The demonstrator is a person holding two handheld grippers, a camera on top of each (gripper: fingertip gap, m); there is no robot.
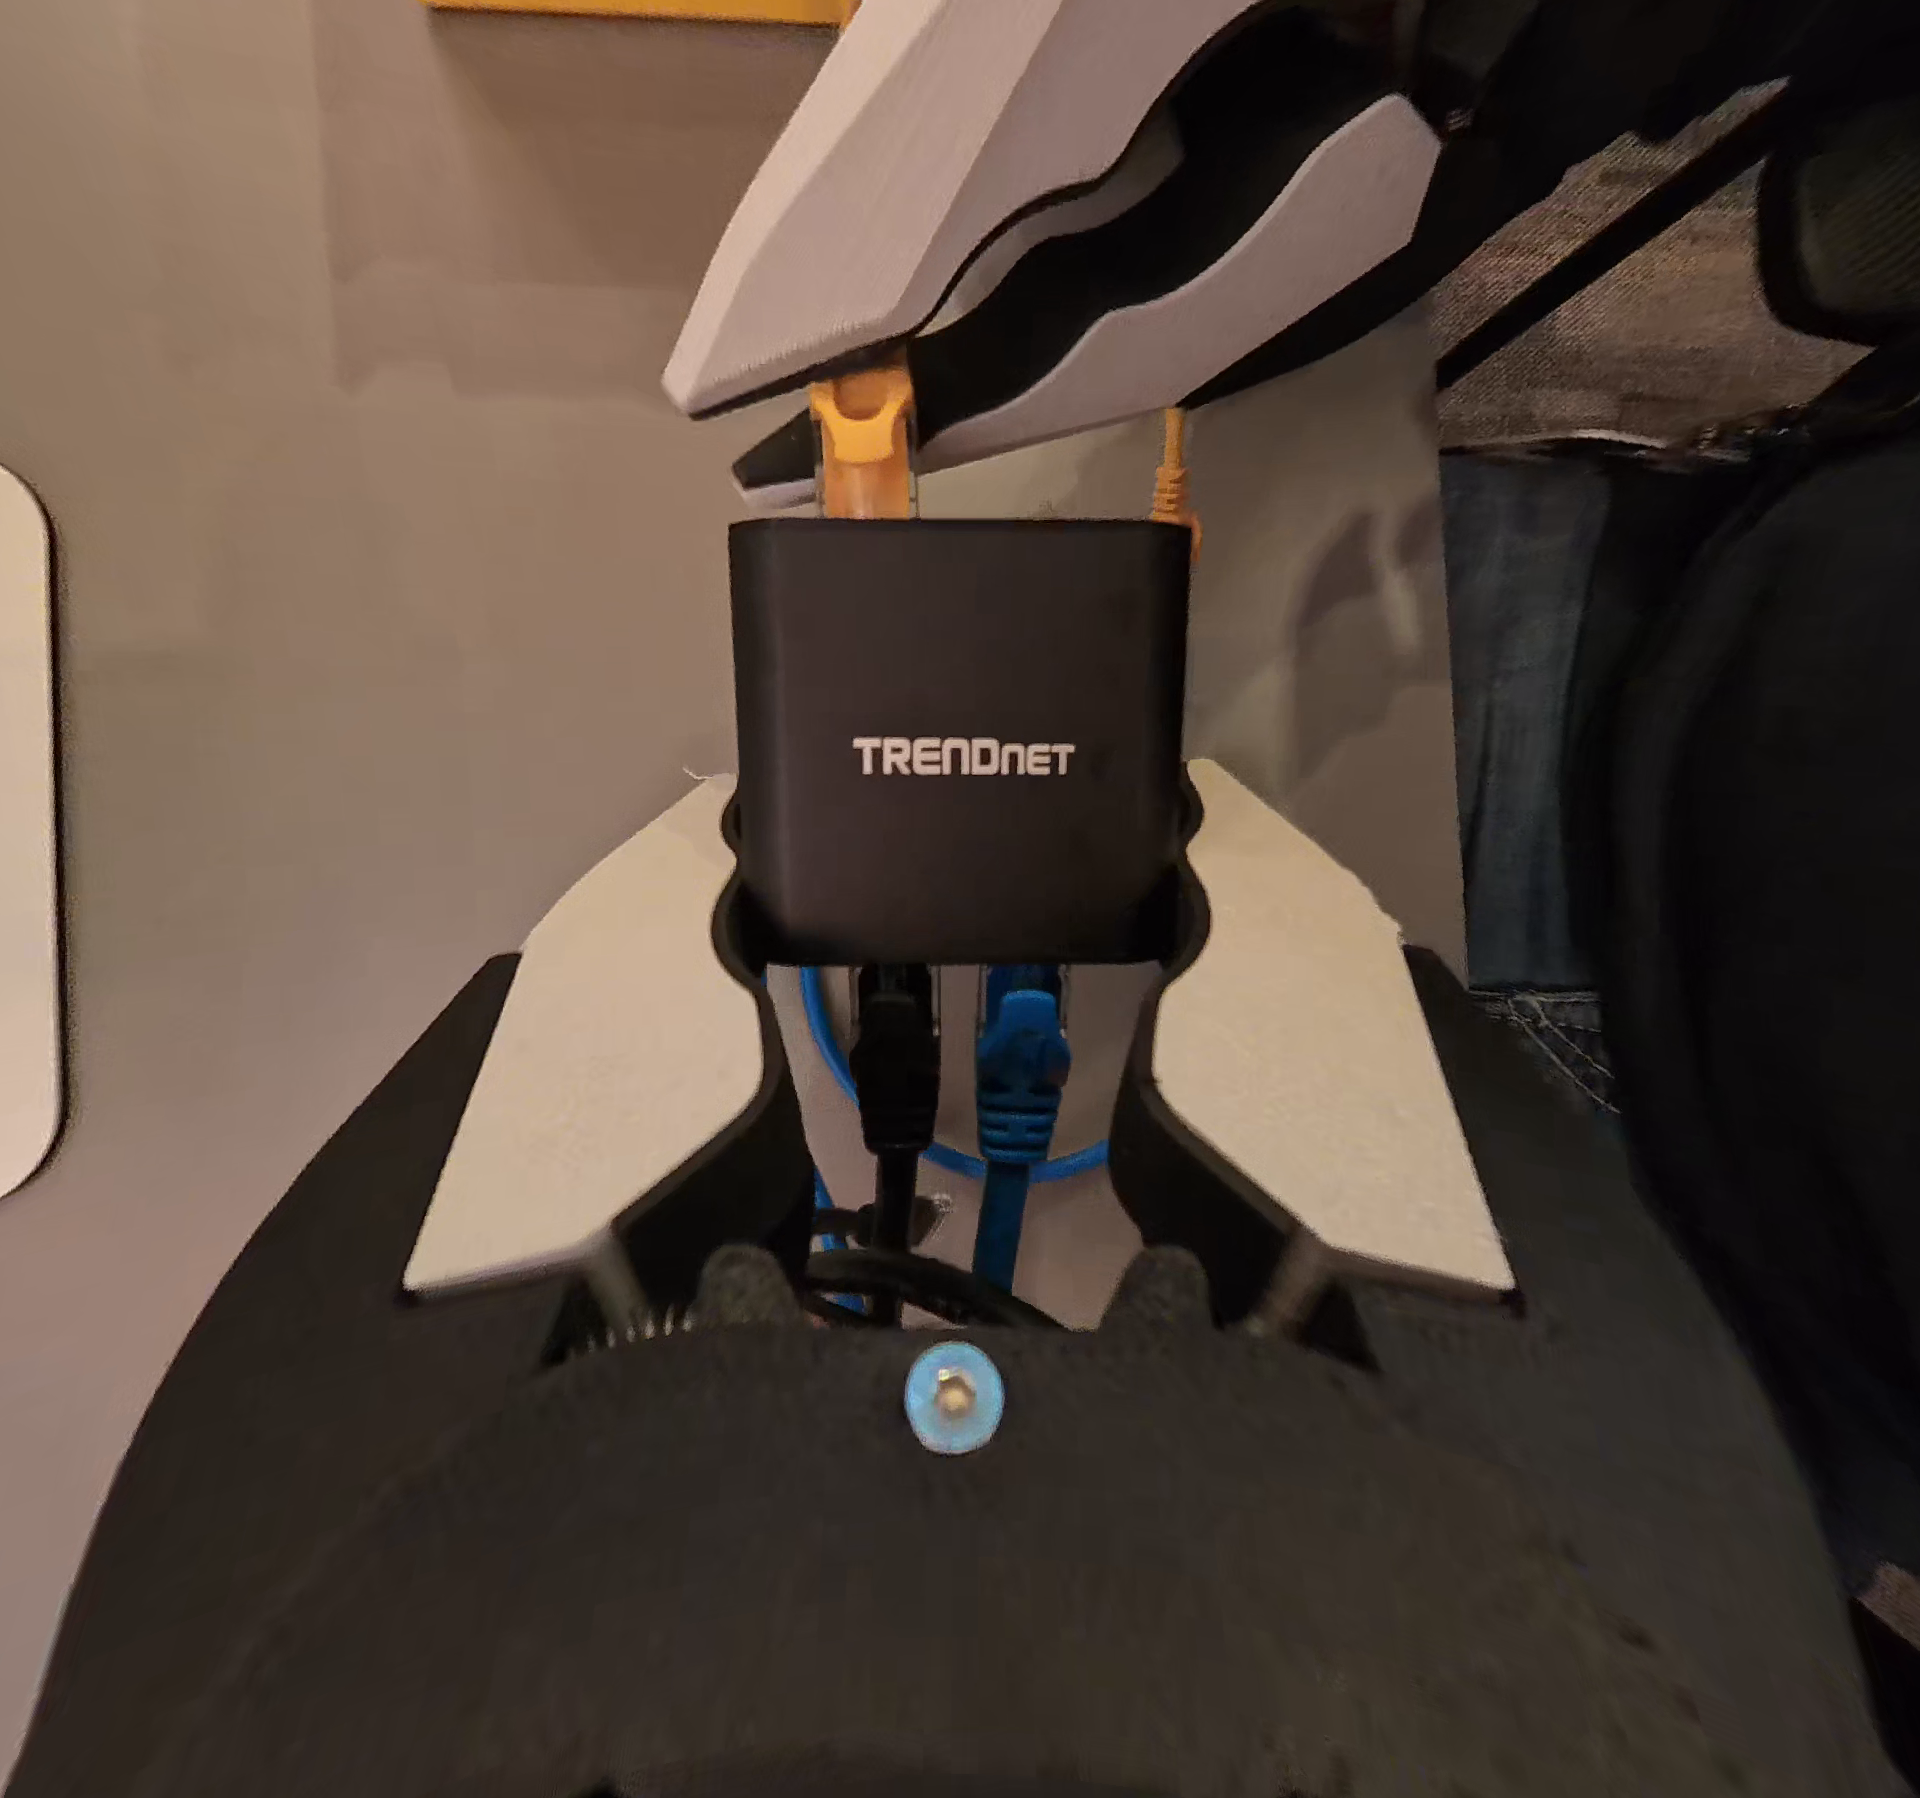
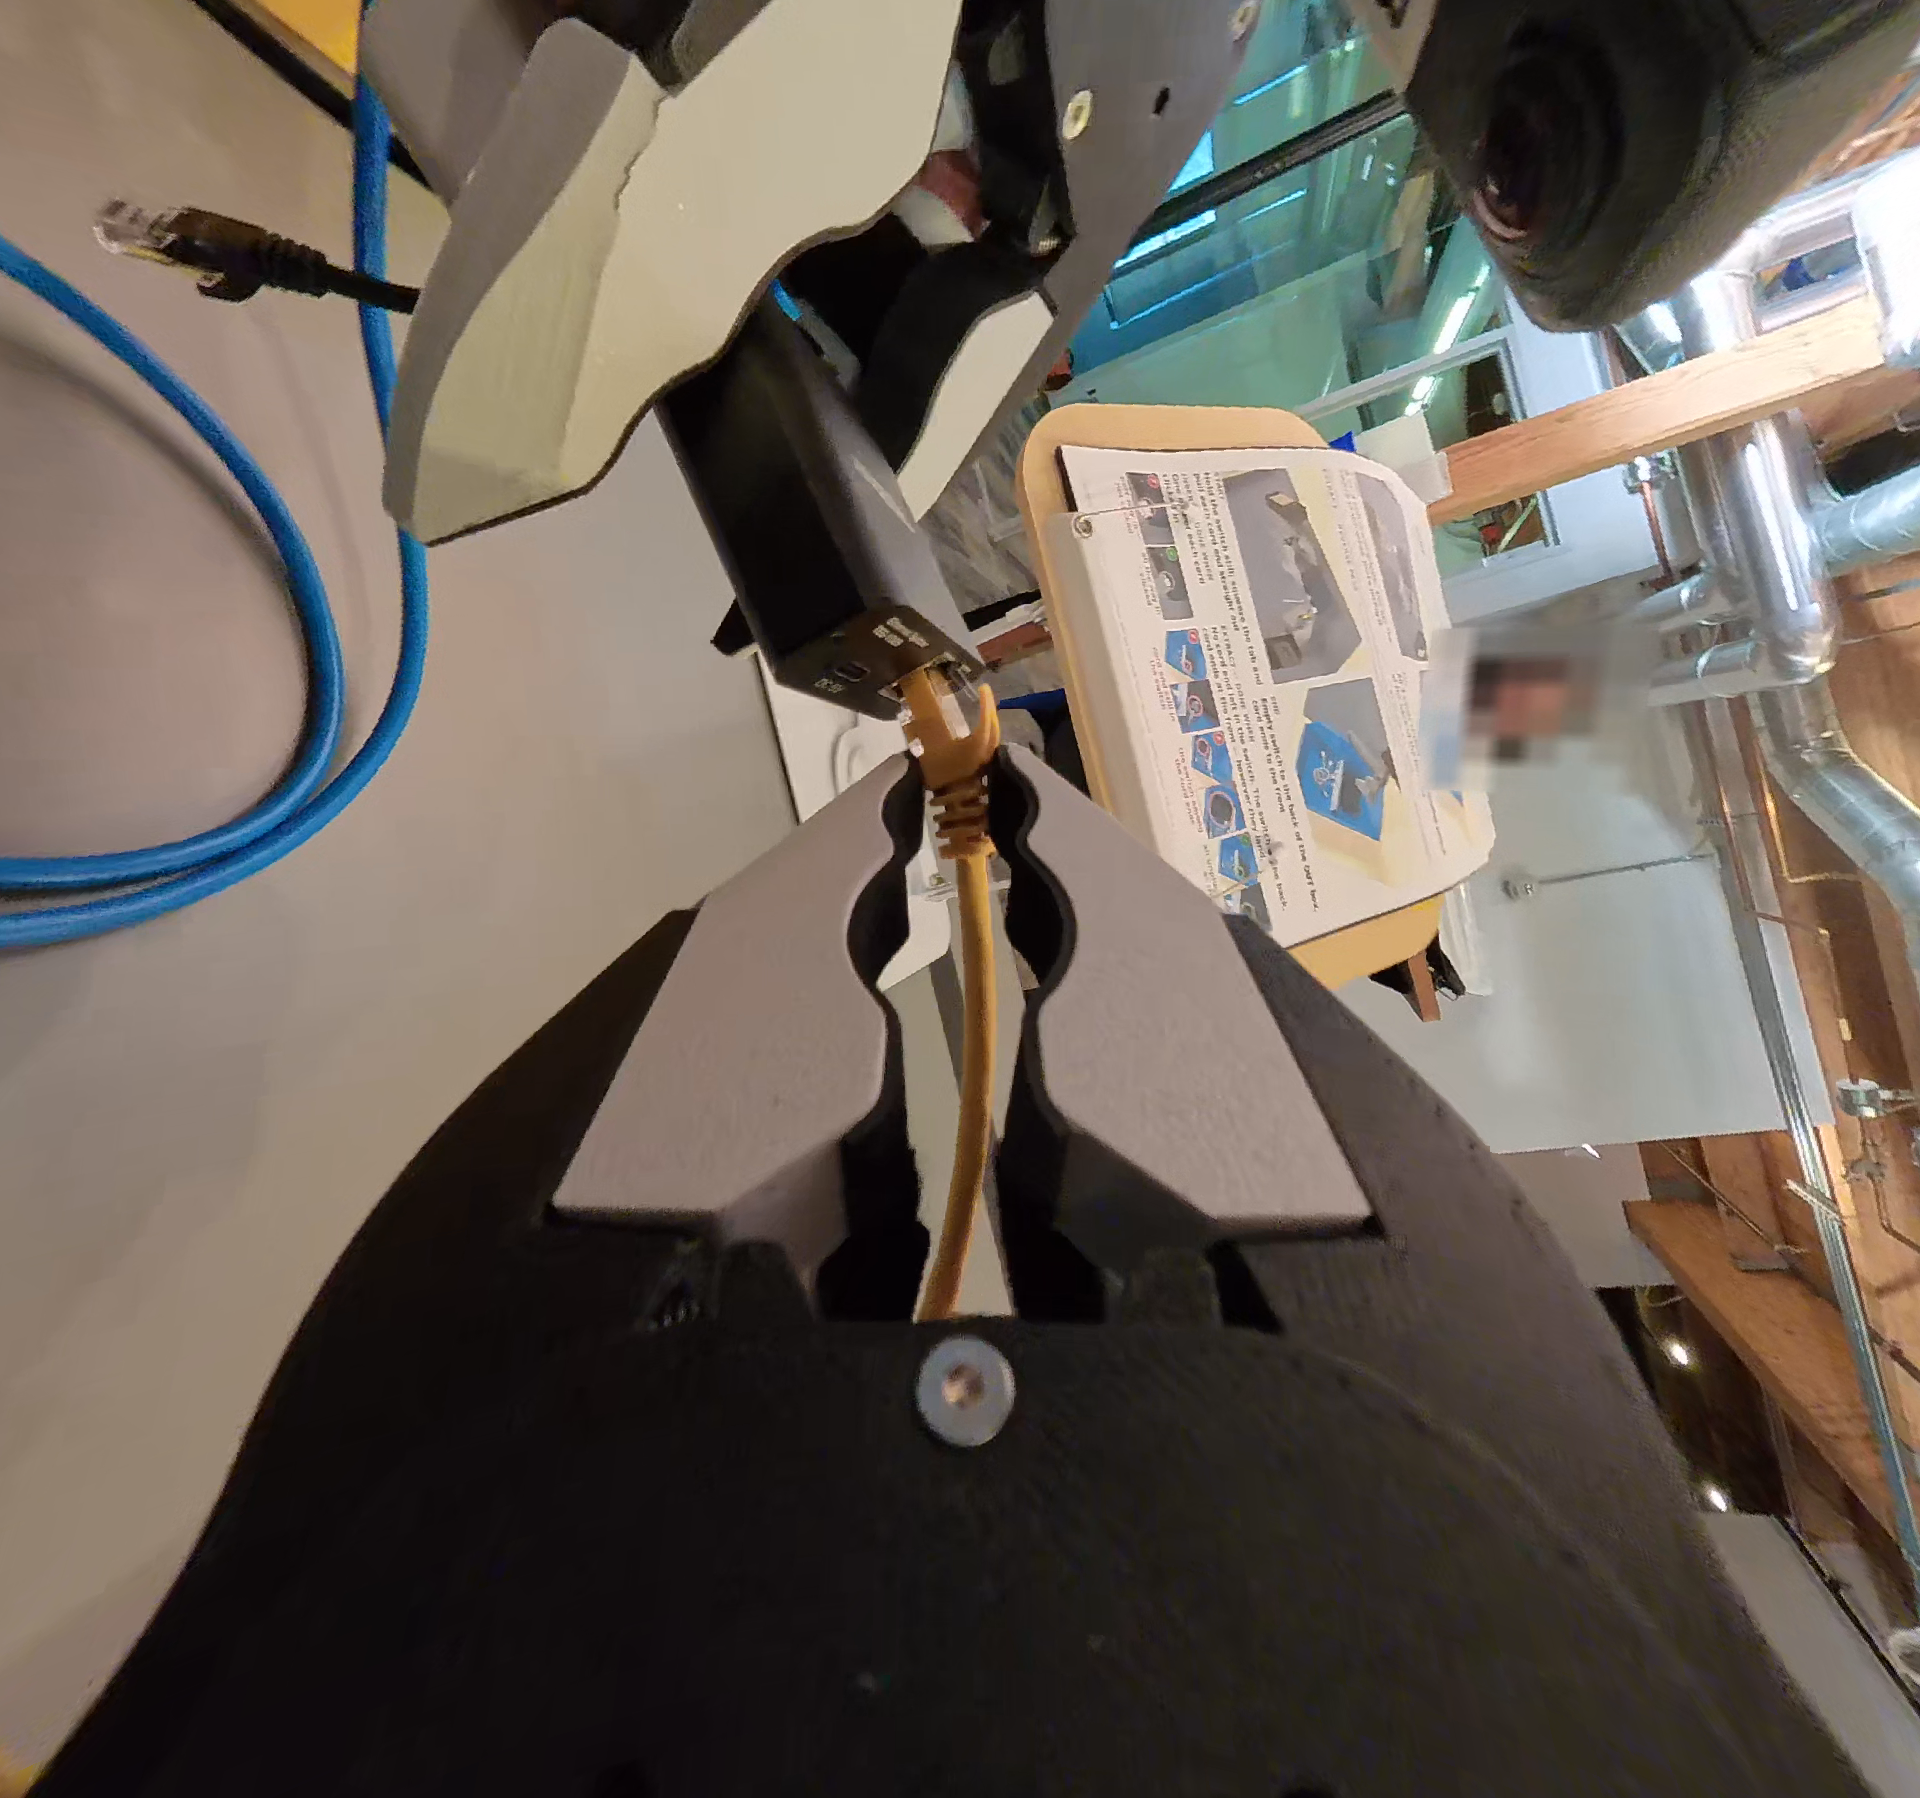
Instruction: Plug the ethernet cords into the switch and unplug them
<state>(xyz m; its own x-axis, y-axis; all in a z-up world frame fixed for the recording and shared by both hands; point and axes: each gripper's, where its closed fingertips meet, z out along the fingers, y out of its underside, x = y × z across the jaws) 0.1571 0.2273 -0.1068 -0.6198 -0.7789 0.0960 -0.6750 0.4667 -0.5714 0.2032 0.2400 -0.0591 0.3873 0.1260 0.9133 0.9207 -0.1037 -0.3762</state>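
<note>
My left gripper [image 1: 961, 803] is shut on the black switch [image 1: 961, 709] and holds it by its sides above the grey table. A black plug [image 1: 894, 1052] and a blue plug [image 1: 1023, 1062] sit in the switch's near face. My right gripper [image 2: 958, 761] is shut on the boot of an orange cord [image 2: 977, 1021]. The orange cord's plug [image 2: 935, 709] is at a port on the switch's far face [image 2: 873, 668]. I cannot tell how deep it sits. The left wrist view shows this plug [image 1: 862, 439] and a second orange plug [image 1: 1174, 491] at the switch's right corner.
A loose black plug [image 2: 135, 226] and loops of blue cable [image 2: 312, 605] lie on the table. A wooden stand with a printed sheet [image 2: 1247, 688] stands beyond the switch. A person in jeans [image 1: 1527, 709] is at the right. A white object [image 1: 21, 813] lies at the left edge. About 6 centimeters separates my left fingertips from my right. The white object [image 1: 21, 813] is about 25 centimeters from my left fingertips.
</note>
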